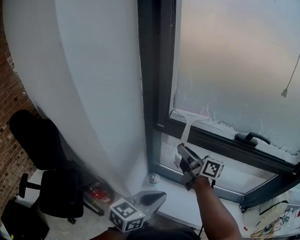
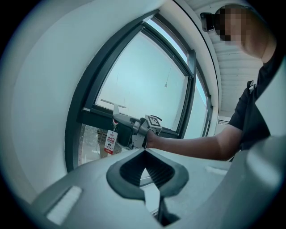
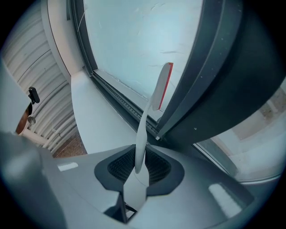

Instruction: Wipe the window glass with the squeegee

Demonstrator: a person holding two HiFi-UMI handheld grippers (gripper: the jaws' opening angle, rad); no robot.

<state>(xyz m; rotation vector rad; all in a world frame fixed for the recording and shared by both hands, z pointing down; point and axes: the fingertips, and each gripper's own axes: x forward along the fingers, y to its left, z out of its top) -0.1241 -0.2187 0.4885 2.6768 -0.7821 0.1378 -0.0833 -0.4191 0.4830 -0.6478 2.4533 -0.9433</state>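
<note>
The frosted window glass (image 1: 236, 61) fills the upper right of the head view. A white squeegee (image 1: 190, 118) has its blade at the pane's bottom left corner, just above the dark frame bar. My right gripper (image 1: 184, 161) is shut on its handle. In the right gripper view the handle (image 3: 141, 147) rises from between the jaws to the red-edged blade (image 3: 163, 85) against the glass (image 3: 129, 40). My left gripper (image 1: 153, 197) hangs low by the sill, shut on nothing; its own view (image 2: 144, 154) looks towards the right gripper (image 2: 130, 128) and the squeegee (image 2: 114, 107).
A dark window handle (image 1: 251, 138) sits on the frame bar, and a pull cord's weight (image 1: 284, 92) hangs before the glass. A white curved wall (image 1: 91, 87) stands at left, with a black office chair (image 1: 58, 187) and a brick wall (image 1: 2, 106) beyond. Cables (image 1: 268, 225) lie at lower right.
</note>
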